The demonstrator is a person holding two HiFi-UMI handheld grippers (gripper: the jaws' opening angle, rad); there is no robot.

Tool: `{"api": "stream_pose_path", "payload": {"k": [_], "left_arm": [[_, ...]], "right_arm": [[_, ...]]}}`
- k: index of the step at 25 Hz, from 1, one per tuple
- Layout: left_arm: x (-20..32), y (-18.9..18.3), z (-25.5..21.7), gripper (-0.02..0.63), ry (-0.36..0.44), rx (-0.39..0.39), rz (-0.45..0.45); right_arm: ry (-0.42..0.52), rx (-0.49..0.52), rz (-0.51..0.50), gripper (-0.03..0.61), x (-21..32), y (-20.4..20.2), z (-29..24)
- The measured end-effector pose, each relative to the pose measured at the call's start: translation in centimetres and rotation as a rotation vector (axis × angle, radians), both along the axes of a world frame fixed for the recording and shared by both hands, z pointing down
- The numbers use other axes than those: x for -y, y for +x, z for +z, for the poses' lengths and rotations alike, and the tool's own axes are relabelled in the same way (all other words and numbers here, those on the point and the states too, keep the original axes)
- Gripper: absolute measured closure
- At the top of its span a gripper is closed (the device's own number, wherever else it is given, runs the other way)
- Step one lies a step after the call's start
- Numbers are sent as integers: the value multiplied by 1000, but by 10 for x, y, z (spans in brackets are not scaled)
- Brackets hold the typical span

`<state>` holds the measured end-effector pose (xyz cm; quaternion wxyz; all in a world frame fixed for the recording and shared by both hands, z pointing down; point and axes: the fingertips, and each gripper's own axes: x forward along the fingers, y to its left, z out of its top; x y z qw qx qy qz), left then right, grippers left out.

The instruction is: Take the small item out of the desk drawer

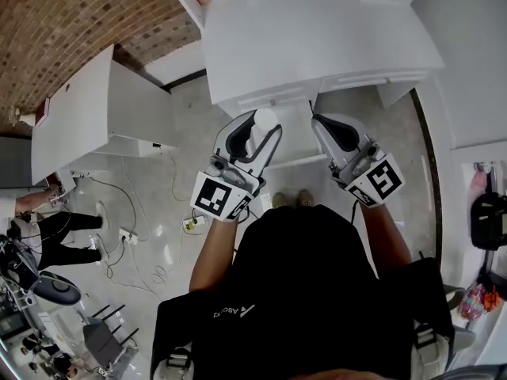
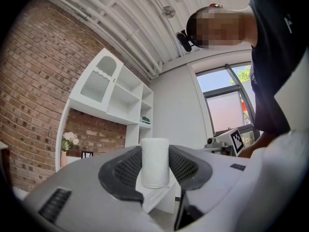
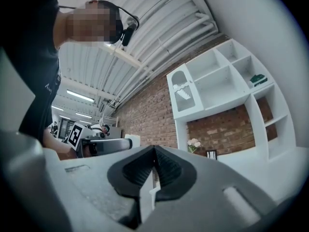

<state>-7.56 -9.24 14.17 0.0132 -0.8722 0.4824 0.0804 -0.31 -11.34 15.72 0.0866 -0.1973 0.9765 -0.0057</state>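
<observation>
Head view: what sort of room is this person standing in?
Likely a home-office mock-up inside a lab or studio: a white desk, a brick wall with white shelves, and loose cables trailing about.

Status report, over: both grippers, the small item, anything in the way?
Left gripper shut on small white cylinder. Right gripper shut, empty. Cylinder held in front of the white desk, clear of it. Nothing seen in the way.
</observation>
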Motion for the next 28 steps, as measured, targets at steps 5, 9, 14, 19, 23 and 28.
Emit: {"api": "stream_pose_path", "payload": {"k": [5, 9, 14, 19, 23, 28], "left_arm": [[-3, -5, -2, 443, -4, -12, -4], [-3, -2, -2, 443, -3, -11, 4], [-6, -4, -1, 443, -1, -16, 4], [-7, -8, -2, 443, 1, -26, 4], [-9, -9, 0, 443, 5, -33, 5], [-7, -15, 1, 443, 9, -38, 13]], "right_arm": [[16, -5, 15, 578, 0, -1, -5], [15, 0, 15, 577, 0, 0, -7], [15, -1, 20, 578, -5, 0, -4], [15, -1, 35, 578, -5, 1, -5], [19, -7, 43, 578, -7, 2, -4], [21, -13, 50, 577, -6, -3, -2]]}}
